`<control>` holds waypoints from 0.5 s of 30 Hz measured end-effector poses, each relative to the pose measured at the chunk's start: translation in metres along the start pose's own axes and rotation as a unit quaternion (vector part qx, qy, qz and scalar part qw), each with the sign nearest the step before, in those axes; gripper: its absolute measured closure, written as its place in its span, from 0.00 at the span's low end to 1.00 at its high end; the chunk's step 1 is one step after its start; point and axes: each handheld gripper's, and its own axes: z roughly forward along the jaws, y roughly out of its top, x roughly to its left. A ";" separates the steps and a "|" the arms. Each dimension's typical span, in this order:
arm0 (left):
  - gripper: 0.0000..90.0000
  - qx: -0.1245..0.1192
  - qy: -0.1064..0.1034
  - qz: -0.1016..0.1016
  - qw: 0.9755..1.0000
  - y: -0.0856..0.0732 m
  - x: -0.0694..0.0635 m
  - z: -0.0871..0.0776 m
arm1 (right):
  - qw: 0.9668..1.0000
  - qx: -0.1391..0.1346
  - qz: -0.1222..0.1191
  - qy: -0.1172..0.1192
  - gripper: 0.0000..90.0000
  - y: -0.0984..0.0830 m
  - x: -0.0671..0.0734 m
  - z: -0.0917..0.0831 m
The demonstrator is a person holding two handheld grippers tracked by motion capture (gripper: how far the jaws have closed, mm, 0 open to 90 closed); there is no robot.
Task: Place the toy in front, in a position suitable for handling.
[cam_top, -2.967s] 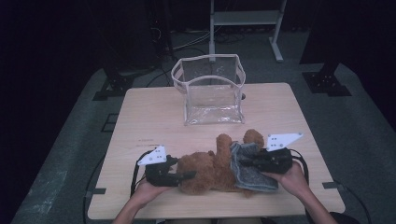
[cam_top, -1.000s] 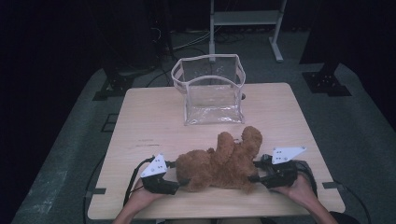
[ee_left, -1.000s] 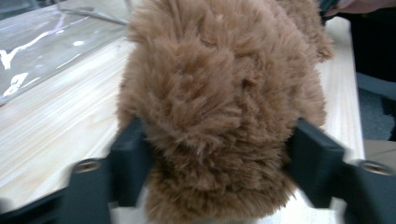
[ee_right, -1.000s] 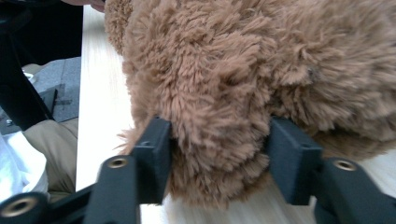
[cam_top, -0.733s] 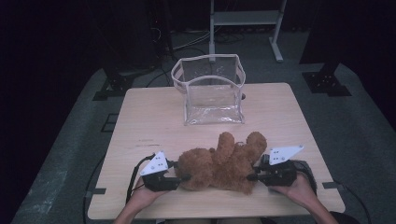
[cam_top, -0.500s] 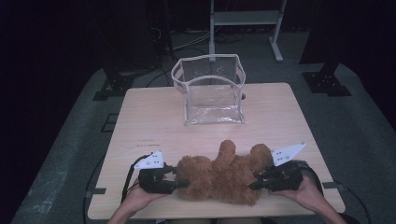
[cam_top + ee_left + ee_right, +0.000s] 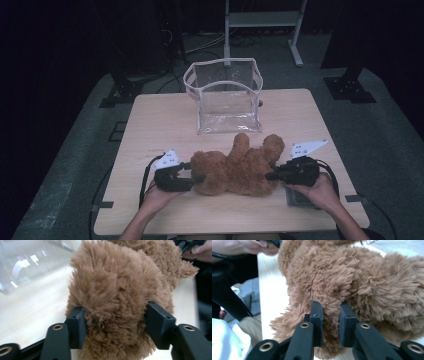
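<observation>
The left tongs (image 7: 200, 178) pinch one end of the brown teddy bear (image 7: 235, 167), their jaws having just reopened slightly around it; the right tongs (image 7: 270, 176) pinch a tuft at its other end. The bear lies on the desk (image 7: 160, 115) near the person, probably about to be lifted evenly into the clear bag (image 7: 225, 95) beyond.

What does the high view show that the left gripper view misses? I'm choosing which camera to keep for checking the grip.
The high view alone gives the whole layout: the clear bag standing upright behind the teddy bear, and the right hand-held gripper at the bear's other end. The left gripper view alone shows the left hand-held gripper close up, its pads sunk into the fur on both sides. Both show the bear lying on the wooden table.
</observation>
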 end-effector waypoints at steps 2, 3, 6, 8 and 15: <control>0.35 -0.013 0.020 0.037 0.999 -0.002 -0.007 -0.003 | 1.000 -0.005 0.002 -0.004 0.87 -0.003 0.000 0.002; 0.32 -0.020 0.035 0.063 0.997 -0.004 -0.012 -0.005 | 1.000 -0.006 0.003 -0.002 0.87 -0.004 0.000 0.002; 0.28 -0.044 0.080 0.121 0.988 -0.008 -0.026 -0.013 | 1.000 -0.008 0.005 -0.004 0.87 -0.004 0.001 0.003; 0.27 -0.067 0.096 0.141 0.983 -0.007 -0.034 -0.021 | 1.000 -0.009 0.007 -0.005 0.88 -0.004 0.001 0.003; 0.20 -0.071 0.068 0.167 0.981 -0.007 -0.039 -0.010 | 1.000 -0.010 0.011 -0.003 0.88 -0.004 0.000 0.003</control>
